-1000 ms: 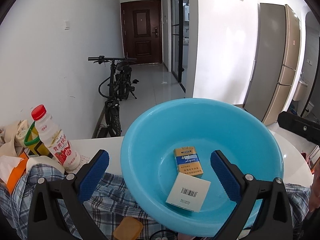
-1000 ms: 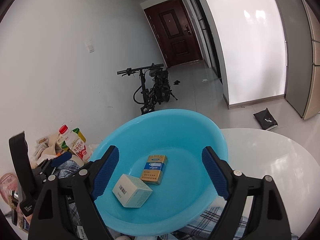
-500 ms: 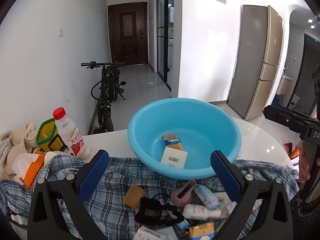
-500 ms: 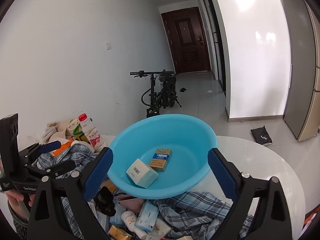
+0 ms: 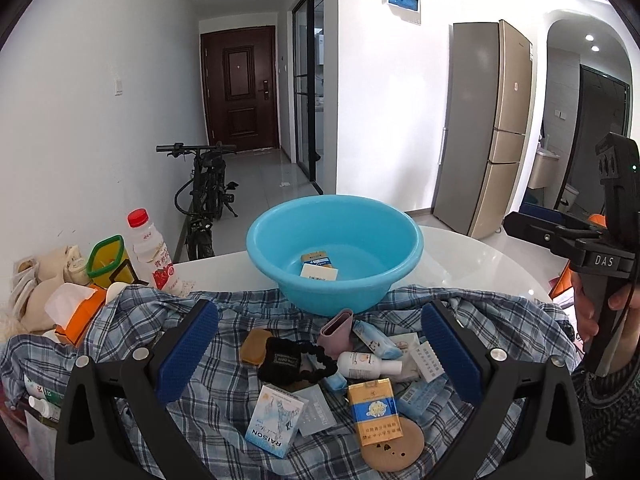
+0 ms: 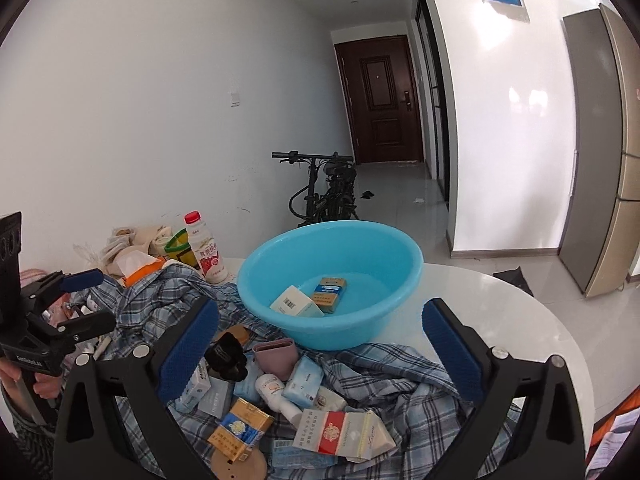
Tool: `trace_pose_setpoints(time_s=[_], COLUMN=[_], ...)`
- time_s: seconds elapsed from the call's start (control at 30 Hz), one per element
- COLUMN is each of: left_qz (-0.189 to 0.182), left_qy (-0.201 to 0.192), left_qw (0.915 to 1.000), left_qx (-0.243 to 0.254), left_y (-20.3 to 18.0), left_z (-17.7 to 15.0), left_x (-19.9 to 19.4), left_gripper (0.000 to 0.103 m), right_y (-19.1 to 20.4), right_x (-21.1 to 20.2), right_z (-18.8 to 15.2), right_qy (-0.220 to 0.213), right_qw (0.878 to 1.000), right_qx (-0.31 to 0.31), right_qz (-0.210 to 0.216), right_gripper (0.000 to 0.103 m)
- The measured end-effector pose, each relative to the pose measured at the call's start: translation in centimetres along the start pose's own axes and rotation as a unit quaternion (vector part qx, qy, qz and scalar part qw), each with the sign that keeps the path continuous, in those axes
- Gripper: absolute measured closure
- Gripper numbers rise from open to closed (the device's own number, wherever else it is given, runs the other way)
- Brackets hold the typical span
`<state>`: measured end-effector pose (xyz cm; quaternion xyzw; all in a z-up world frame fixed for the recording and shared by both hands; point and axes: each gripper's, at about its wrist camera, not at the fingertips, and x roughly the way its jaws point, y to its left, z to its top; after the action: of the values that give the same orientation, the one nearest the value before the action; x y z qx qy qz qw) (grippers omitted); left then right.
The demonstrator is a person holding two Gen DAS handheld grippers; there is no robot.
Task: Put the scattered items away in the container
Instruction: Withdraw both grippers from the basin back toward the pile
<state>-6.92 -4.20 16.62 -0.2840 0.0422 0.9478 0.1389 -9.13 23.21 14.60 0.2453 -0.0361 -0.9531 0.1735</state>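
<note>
A blue basin (image 5: 335,240) (image 6: 332,280) stands on the white table and holds a yellow-blue cigarette pack (image 6: 329,289) and a white box (image 6: 295,302). In front of it, on a plaid shirt (image 5: 208,364), lie several small items: a yellow-blue pack (image 5: 374,411), a RAISON box (image 5: 276,420), a black hair tie (image 5: 294,360), a mauve pouch (image 5: 337,330), a white bottle (image 5: 368,364), a red-white carton (image 6: 344,434). My left gripper (image 5: 318,352) is open and empty above the pile. My right gripper (image 6: 320,348) is open and empty above it too.
A red-capped drink bottle (image 5: 150,252), a green-yellow carton (image 5: 106,260), an orange tissue pack (image 5: 76,312) and bags stand at the left. A round cork coaster (image 5: 394,446) lies near the front. A bicycle (image 5: 204,196) is beyond the table.
Both grippers have pulled back and up from over the basin; the basin now looks smaller and the pile of items on the shirt has come into view.
</note>
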Motion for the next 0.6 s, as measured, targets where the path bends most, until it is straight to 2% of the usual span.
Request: trace_pose_setpoints(time_s=[0.23,0.37,0.43,0.5,0.6], left_qz=[0.016,0.027,0.03,0.025,-0.005], left_qy=[-0.027,-0.031,-0.026,-0.02,-0.006], left_qw=[0.9994,0.9991,0.9991,0.9994,1.0], left_qx=[-0.017,0.003,0.012,0.017,-0.005], left_y=[-0.9,-2.6,-3.6,-4.5,-5.1], left_z=[-4.8,-8.1,-9.5,-10.8,-12.2], left_x=[-1.3,-0.9,-0.2,0.7,2.1], left_gripper=[0.0,0.0,0.0,0.0,0.0], right_y=[1.6,2.6,3.0,3.3,3.6], right_x=[-1.3,-1.2,-1.6,-2.0,-2.3], right_z=[-6.4,-10.7,-12.3,-13.2,-14.2], right_qy=[-0.005,0.002,-0.012,-0.03,-0.052], right_qw=[0.999,0.995,0.992,0.989,0.985], right_qx=[-0.028,-0.042,-0.048,-0.054,-0.068], right_qz=[-0.041,-0.092,-0.114,-0.134,-0.152], right_gripper=[0.001,0.001,0.001,0.001,0.0])
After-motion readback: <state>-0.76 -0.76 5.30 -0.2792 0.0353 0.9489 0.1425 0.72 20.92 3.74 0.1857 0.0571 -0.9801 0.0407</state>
